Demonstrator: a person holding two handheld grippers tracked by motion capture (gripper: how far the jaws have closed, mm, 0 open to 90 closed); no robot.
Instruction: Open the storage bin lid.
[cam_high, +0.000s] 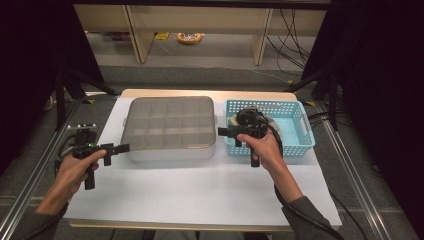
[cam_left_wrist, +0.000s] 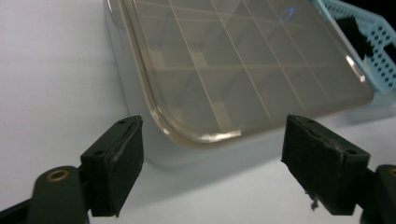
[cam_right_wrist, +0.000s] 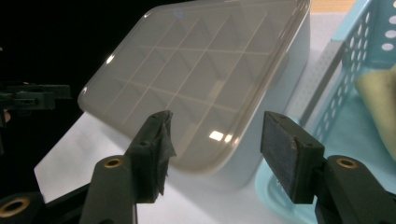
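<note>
Smoky translucent plastic covers the divided storage box (cam_high: 170, 127), which sits mid-bench on the white bench (cam_high: 200, 195) just left of the blue basket (cam_high: 300, 145). In the high view the left hand-held gripper (cam_high: 122, 148) points at the box's near left corner, close to touching, while the right hand-held gripper (cam_high: 222, 132) hangs by the box's right end, over the basket's left edge.

From the left gripper view, the box lid (cam_left_wrist: 243, 65) fills the middle, its rounded near corner lying between jaws that stand wide apart, empty.

From the right gripper view, jaws are likewise apart and empty, framing the lid's (cam_right_wrist: 196, 84) near corner, with the basket wall (cam_right_wrist: 355, 51) at the right and something pale yellow (cam_right_wrist: 378, 102) inside it.

To lift the lid cleanly, I judge each side should take the rim at opposite ends, pads level with the lip, and rise together so it does not tilt or drag the box.
</note>
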